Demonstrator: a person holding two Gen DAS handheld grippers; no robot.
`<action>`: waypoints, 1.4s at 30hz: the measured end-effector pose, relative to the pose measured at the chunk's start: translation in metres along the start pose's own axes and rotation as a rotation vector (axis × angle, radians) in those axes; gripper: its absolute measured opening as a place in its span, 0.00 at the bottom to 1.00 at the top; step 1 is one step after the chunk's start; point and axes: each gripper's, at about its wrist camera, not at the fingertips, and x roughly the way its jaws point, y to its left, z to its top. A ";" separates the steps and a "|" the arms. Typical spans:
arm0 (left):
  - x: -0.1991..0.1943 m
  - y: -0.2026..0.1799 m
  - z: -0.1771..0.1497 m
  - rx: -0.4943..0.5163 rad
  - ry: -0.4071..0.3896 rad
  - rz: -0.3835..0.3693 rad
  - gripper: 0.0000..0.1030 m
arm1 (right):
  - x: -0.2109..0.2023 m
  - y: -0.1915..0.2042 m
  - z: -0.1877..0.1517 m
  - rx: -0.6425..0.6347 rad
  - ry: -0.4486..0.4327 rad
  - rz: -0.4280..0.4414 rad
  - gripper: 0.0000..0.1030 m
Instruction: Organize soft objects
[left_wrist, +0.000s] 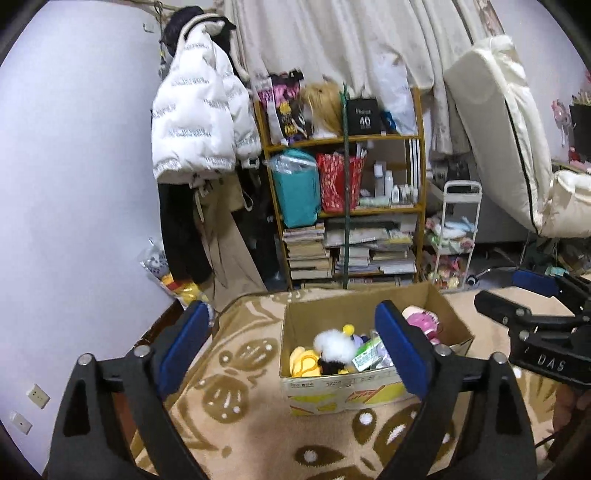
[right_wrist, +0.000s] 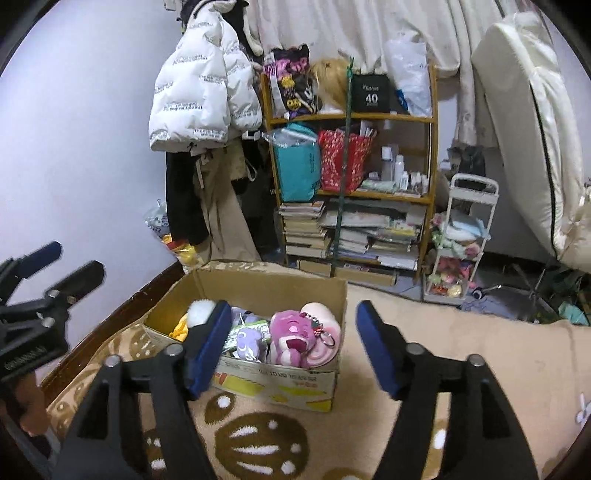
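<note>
— Beige carpet with brown oval motifs spreads under both tools. Where do the grippers stand?

— The left gripper hangs above it with jaws spread wide and nothing between its blue pads. The right gripper is likewise parted and holds nothing; it also shows at the right edge of the left view.

— And the soft things?

— They sit in an open cardboard box on the carpet, just beyond the fingertips of both tools and not touching them. In the right view the box lies between the fingers, toward the left one; in the left view its right half is partly hidden by the right finger.

— What is inside?

— A fuzzy pink plush with a keyring, a white fluffy toy, a yellow plush, a purple one and a crinkly green-and-white packet, packed close together.

— Behind it?

— A wooden shelf with stacked books, a teal bag and a red bag; a white puffer jacket hangs to its left, a small white cart stands to its right, and a cream mattress leans on the wall.
</note>
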 end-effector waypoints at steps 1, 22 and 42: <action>-0.009 0.002 0.003 -0.006 -0.007 -0.001 0.90 | -0.006 0.001 0.001 -0.011 -0.012 -0.005 0.87; -0.077 0.016 -0.017 0.006 -0.037 0.053 0.99 | -0.078 -0.010 -0.003 -0.045 -0.089 -0.109 1.00; -0.038 0.032 -0.055 -0.034 0.070 0.104 0.99 | -0.061 -0.015 -0.032 0.006 -0.060 -0.129 1.00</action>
